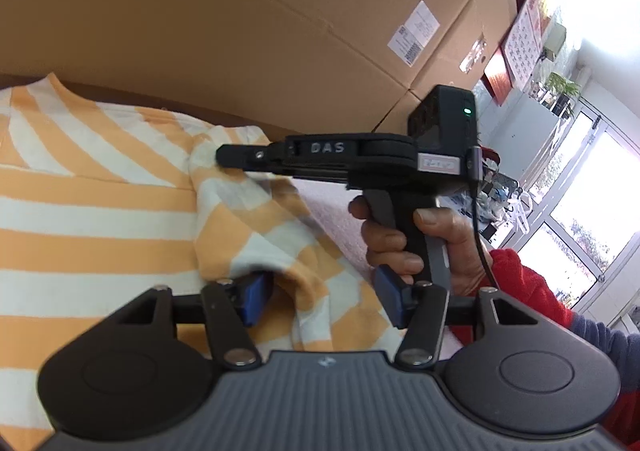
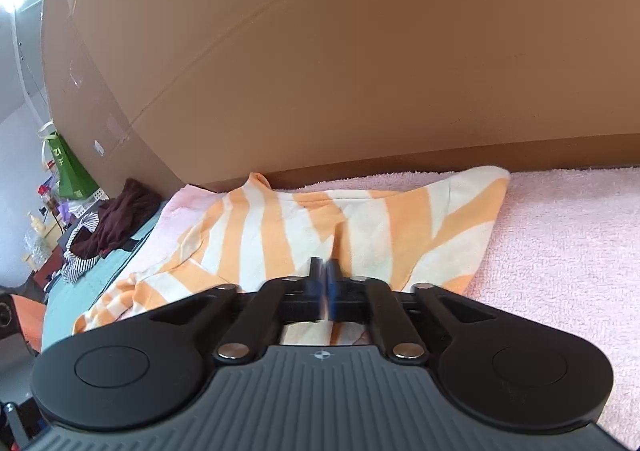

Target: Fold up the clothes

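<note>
An orange and white striped shirt lies on a pink towel. In the left wrist view my left gripper is open, its blue pads either side of a raised fold of the shirt's edge. My right gripper reaches in from the right, shut on the shirt's folded corner. In the right wrist view the right gripper has its blue pads pressed together on the shirt, pinching the cloth.
Large cardboard boxes stand right behind the towel. Dark and striped clothes lie piled at the far left on a teal surface. A green bag and windows are beyond.
</note>
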Available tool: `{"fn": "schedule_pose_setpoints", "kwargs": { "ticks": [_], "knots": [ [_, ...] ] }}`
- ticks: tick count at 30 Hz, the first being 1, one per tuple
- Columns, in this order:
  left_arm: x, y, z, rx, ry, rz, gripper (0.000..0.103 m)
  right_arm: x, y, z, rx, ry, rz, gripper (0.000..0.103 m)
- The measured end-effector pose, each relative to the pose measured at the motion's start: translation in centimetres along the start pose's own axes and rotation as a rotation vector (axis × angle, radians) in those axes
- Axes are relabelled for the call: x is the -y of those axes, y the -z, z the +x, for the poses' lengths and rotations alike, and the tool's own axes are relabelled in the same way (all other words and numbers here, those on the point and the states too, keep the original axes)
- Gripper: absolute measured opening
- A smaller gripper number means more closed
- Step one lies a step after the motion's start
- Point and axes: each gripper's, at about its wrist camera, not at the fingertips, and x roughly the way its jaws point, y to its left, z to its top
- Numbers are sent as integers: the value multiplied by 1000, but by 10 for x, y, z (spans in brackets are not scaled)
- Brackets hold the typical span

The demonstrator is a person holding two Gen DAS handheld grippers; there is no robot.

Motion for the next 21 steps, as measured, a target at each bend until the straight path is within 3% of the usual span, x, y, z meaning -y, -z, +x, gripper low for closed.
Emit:
{"fn": "schedule_pose_setpoints", "kwargs": {
  "ticks": [3,10,12,15,17,21],
  "knots": [
    [-9,-2,-3,29,-32,-51,80,0,-4,-14,62,-7,18,2],
    [-11,-4,-13,96,-51,-58,81,2,-5,-31,48,94,49,2],
    [-10,-4,-19,127,-21,-53,79,6,2,-26,-4,140,48,2],
    [-11,-5,-26,152,60,-77,80,13,10,-34,6,81,110,2],
    [-10,-6,-25,143,94,-86,81,16,11,-43,16,48,157,2],
    [-4,-3,-13,67,76,-48,83,19,12,-56,-1,87,166,3]
  ]
}}
